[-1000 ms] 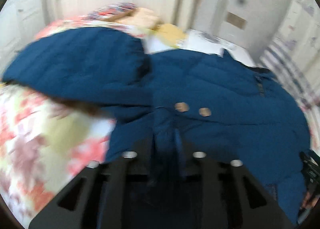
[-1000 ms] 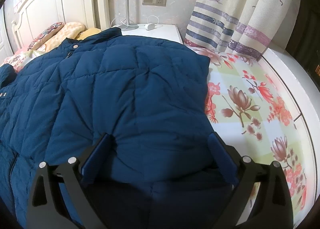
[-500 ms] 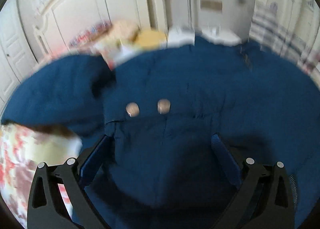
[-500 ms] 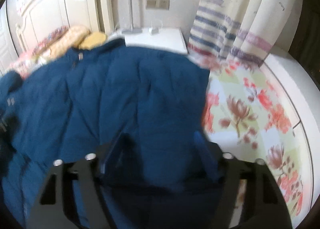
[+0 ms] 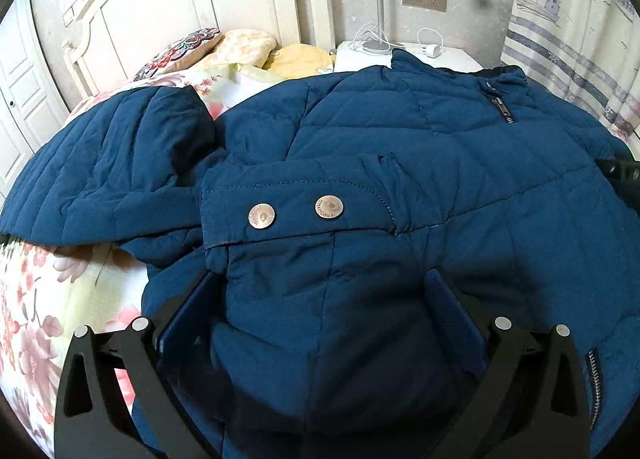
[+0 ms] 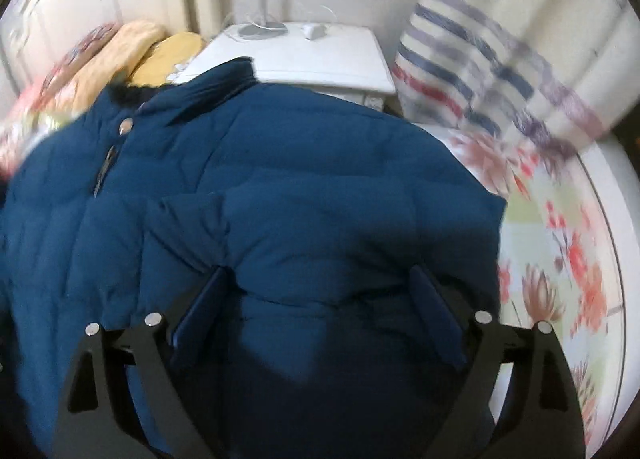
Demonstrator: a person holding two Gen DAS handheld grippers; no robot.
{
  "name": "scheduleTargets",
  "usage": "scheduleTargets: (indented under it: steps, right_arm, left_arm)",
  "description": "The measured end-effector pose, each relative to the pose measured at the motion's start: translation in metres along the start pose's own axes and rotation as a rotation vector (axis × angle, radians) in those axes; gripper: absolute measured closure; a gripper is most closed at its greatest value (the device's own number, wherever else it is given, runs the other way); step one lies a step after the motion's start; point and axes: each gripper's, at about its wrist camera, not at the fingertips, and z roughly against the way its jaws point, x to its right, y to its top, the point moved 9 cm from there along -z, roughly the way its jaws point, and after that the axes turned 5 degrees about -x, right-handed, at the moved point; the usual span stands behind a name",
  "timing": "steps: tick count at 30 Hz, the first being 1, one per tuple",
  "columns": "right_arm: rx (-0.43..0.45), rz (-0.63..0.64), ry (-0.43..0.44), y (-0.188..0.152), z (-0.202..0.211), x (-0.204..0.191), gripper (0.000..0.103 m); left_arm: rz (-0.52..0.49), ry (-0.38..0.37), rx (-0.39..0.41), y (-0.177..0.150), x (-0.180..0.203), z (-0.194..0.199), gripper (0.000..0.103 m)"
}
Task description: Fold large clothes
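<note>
A dark blue quilted jacket (image 5: 400, 147) lies spread on a floral bedsheet (image 5: 48, 299). Its flap with two metal snaps (image 5: 296, 211) faces me, and a sleeve (image 5: 108, 163) lies off to the left. My left gripper (image 5: 320, 299) is open, its fingers (image 5: 452, 319) wide apart over the jacket's lower part. In the right wrist view the jacket (image 6: 300, 187) fills the middle, collar and zipper at upper left. My right gripper (image 6: 320, 291) is open, fingers (image 6: 436, 307) astride a puffed fold of the fabric. Part of the right gripper shows at the left view's right edge (image 5: 624, 175).
A white headboard (image 5: 192, 7) and pillows (image 5: 240, 47) are at the far end. A white nightstand (image 6: 304, 55) with a lamp base and charger stands behind the collar. A striped curtain (image 6: 500, 51) hangs at right. The bed's white edge (image 6: 616, 219) runs along the right.
My left gripper was shut on jacket fabric, then opened and let it go. My right gripper stayed open and moved forward over the jacket, its view tilting toward the nightstand.
</note>
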Motion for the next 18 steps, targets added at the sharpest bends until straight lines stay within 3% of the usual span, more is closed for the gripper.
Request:
scheduleTargets:
  steps: [5,6,8,10,12,13,15,18]
  right_arm:
    - [0.169,-0.046,0.031,0.026,0.027,0.002,0.011]
    - [0.151,-0.047,0.020,0.028,0.018,0.004,0.009]
    - [0.016,-0.051,0.007,0.018,-0.020,0.009,0.002]
    - [-0.003,-0.077,0.047,0.020,-0.023,0.011,0.002]
    - [-0.029,-0.097,0.007,0.020,-0.013,0.010,0.004]
    - [0.012,-0.116,0.008,0.022,0.002,0.005,0.006]
    - [0.110,-0.108,0.076,0.021,0.031,-0.022,0.006]
    - [0.119,0.093,0.135,0.000,0.043,-0.093,0.004]
  left_arm:
    - [-0.002,0.004,-0.001,0.001,0.003,-0.003,0.004]
    - [0.000,0.001,-0.001,0.001,0.003,-0.003,0.004]
    - [0.002,-0.003,0.000,0.001,0.003,-0.003,0.004]
    - [0.003,-0.004,0.000,0.001,0.003,-0.003,0.004]
    - [0.003,-0.003,0.001,0.001,0.002,-0.003,0.004]
    - [0.003,-0.004,0.000,0.001,0.002,-0.003,0.004]
    - [0.003,-0.004,-0.002,0.002,0.002,-0.003,0.004]
    - [0.004,-0.006,-0.001,0.002,0.002,-0.003,0.004]
